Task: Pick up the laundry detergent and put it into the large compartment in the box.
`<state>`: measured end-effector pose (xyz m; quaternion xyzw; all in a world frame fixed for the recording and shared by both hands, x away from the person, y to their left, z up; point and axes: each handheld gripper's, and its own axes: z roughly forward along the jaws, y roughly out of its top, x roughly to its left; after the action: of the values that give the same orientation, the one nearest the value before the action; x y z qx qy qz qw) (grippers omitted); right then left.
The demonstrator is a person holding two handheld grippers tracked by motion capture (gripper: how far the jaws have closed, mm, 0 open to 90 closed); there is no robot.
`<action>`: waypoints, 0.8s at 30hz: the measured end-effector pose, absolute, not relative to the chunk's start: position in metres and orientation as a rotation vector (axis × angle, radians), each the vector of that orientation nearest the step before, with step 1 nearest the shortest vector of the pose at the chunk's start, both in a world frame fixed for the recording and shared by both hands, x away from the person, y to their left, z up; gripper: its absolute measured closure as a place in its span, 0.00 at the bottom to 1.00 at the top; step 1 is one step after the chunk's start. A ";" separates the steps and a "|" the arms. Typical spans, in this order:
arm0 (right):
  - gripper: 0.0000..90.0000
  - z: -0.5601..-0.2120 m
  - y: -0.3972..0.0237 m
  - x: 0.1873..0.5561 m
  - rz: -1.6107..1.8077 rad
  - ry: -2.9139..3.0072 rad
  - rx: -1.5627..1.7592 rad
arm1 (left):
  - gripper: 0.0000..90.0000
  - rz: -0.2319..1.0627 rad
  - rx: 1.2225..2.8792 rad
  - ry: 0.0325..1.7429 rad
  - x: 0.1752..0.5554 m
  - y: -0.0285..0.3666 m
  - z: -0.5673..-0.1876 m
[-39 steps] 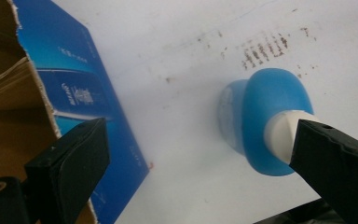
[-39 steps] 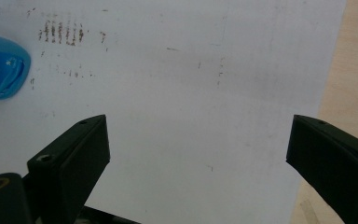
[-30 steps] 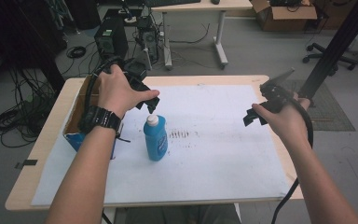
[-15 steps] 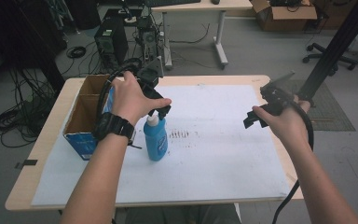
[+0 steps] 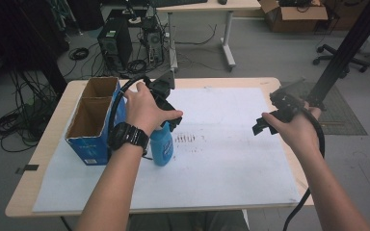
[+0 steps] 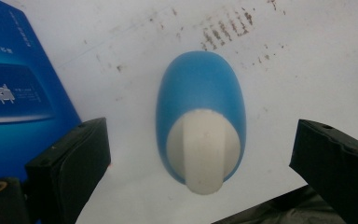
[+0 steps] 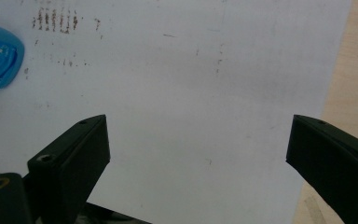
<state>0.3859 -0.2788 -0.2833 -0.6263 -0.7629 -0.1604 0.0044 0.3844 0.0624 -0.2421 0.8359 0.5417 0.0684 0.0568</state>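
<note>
Left hand-held gripper poised directly above upright blue plastic bottle with white cap, jaws wide on either side, apparently lined up for a top-down grasp. Bottle on white-papered table, just beside open blue cardboard box. Right hand-held gripper wide, empty, well apart, probably waiting.

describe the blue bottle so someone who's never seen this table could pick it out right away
Start at the white sheet covering the wooden table, then go to the open blue cardboard box at its left edge. The blue bottle stands upright just right of that box, under the left gripper. Its rounded body and white cap set it apart from the square box.
</note>
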 end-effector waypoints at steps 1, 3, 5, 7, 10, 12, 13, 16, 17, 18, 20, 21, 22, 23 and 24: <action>0.07 -0.285 -0.280 0.386 -0.500 -2.391 -1.962 | 0.06 0.207 2.535 1.643 0.384 0.062 -0.242; 0.07 -0.286 -0.281 0.386 -0.498 -2.390 -1.960 | 0.06 0.206 2.544 1.647 0.385 0.061 -0.245; 0.07 -0.289 -0.283 0.386 -0.498 -2.383 -1.962 | 0.05 0.203 2.555 1.652 0.387 0.059 -0.250; 0.07 -0.292 -0.284 0.386 -0.499 -2.379 -1.962 | 0.06 0.200 2.556 1.655 0.387 0.058 -0.252; 0.07 -0.294 -0.285 0.386 -0.493 -2.377 -1.960 | 0.05 0.194 2.562 1.662 0.388 0.056 -0.257; 0.07 -0.296 -0.286 0.386 -0.494 -2.376 -1.959 | 0.05 0.190 2.569 1.669 0.389 0.054 -0.263; 0.07 -0.296 -0.286 0.386 -0.494 -2.374 -1.960 | 0.06 0.191 2.570 1.670 0.389 0.054 -0.264; 0.07 -0.298 -0.286 0.386 -0.494 -2.376 -1.956 | 0.06 0.191 2.573 1.679 0.390 0.054 -0.268; 0.07 -0.299 -0.286 0.386 -0.493 -2.377 -1.954 | 0.06 0.187 2.580 1.686 0.391 0.053 -0.271; 0.07 -0.299 -0.286 0.386 -0.492 -2.375 -1.954 | 0.06 0.188 2.582 1.688 0.391 0.053 -0.273; 0.07 -0.300 -0.286 0.386 -0.494 -2.376 -1.951 | 0.06 0.186 2.583 1.693 0.391 0.053 -0.275; 0.07 -0.301 -0.286 0.386 -0.495 -2.375 -1.952 | 0.06 0.185 2.586 1.693 0.391 0.053 -0.276; 0.07 -0.302 -0.286 0.386 -0.496 -2.373 -1.951 | 0.06 0.186 2.586 1.697 0.391 0.052 -0.277; 0.07 -0.302 -0.286 0.386 -0.496 -2.373 -1.951 | 0.06 0.186 2.586 1.697 0.391 0.052 -0.277; 0.07 -0.302 -0.286 0.386 -0.497 -2.375 -1.948 | 0.06 0.186 2.591 1.696 0.391 0.052 -0.278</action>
<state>0.3862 -0.2856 -0.3025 -0.6259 -0.7632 -0.1596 0.0152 0.3910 0.0524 -0.2781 0.8350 0.5466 0.0600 0.0196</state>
